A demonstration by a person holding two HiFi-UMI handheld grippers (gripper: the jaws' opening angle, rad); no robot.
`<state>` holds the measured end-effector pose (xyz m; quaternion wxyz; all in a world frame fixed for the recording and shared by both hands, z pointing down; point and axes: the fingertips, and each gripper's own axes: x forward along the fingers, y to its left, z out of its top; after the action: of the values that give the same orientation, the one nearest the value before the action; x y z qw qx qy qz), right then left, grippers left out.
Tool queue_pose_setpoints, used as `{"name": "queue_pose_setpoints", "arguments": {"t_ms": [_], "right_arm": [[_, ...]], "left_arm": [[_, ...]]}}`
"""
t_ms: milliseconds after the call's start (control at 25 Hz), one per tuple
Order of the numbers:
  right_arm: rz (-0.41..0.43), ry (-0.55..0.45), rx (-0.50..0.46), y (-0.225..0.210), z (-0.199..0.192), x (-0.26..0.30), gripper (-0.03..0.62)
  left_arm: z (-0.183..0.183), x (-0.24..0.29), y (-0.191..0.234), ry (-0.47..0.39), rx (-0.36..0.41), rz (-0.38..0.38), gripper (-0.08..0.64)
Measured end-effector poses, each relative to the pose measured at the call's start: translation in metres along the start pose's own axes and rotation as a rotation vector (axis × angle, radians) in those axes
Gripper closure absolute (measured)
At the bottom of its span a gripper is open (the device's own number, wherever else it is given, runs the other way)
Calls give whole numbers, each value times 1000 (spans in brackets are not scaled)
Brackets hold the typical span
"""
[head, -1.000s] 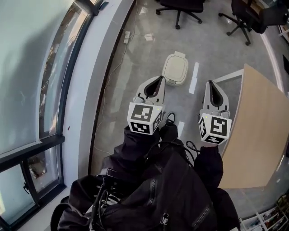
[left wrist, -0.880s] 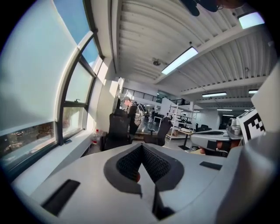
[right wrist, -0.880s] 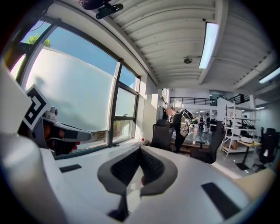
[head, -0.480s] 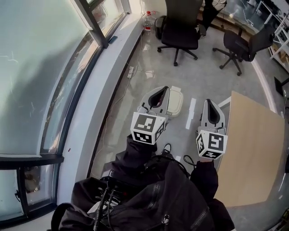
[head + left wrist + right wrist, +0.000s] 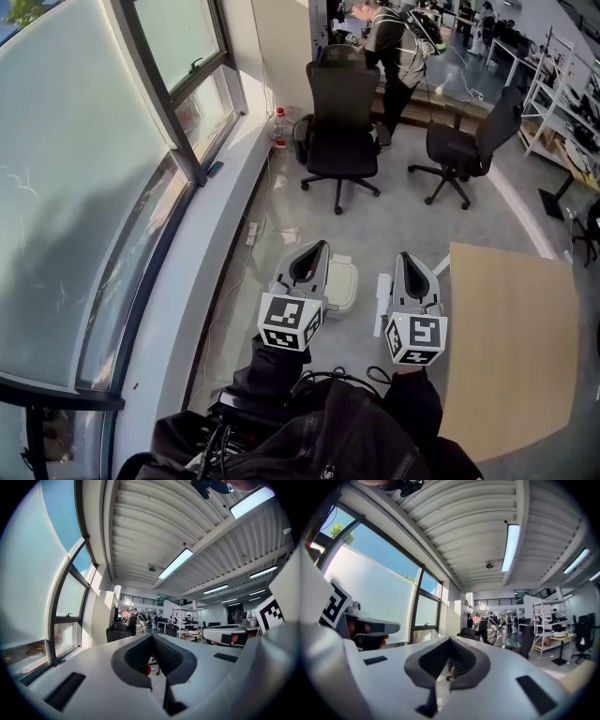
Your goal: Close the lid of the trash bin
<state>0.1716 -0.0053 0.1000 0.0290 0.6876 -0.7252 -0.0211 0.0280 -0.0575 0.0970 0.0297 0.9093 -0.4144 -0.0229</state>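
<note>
Seemingly finished: lid down, both grippers held clear

Down on the glossy grey floor [image 5: 375,211] stands the cream-white, rounded plastic trash bin [image 5: 345,292], just beside the low wall under the tall window [image 5: 103,187], where it is out of the walkway. Its flat hinged lid [image 5: 343,274] lies level on the body with no gap showing, so I judge it closed and the task's one step complete. From the head view the bin sits partly behind the left gripper [image 5: 321,246], but this is only an overlap: the gripper is well above it and touches nothing.

The right gripper [image 5: 410,256] hangs alongside, near the edge of the pale wooden worktop [image 5: 511,347]. Both point out level across the room rather than down at the bin, a resting carry, not a reach. The left gripper view shows its dark ribbed fingers [image 5: 133,657] pressed together with nothing between them, and the right gripper's fingers [image 5: 466,660] are likewise brought together and empty, which suits a lid that needed a push, not a pinch.

Farther off stand two black swivel office chairs [image 5: 342,127] and a person [image 5: 389,42], well apart from the bin
</note>
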Motion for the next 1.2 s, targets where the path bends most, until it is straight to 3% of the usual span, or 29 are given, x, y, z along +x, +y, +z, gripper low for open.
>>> {"name": "queue_pose_setpoints", "arguments": {"t_ms": [440, 1200], "right_arm": [[-2, -91, -47, -2, 32, 4, 588], [35, -106, -69, -12, 36, 18, 588]], "left_arm": [[19, 15, -1, -36, 24, -19, 558], [16, 43, -15, -29, 34, -46, 558]]}}
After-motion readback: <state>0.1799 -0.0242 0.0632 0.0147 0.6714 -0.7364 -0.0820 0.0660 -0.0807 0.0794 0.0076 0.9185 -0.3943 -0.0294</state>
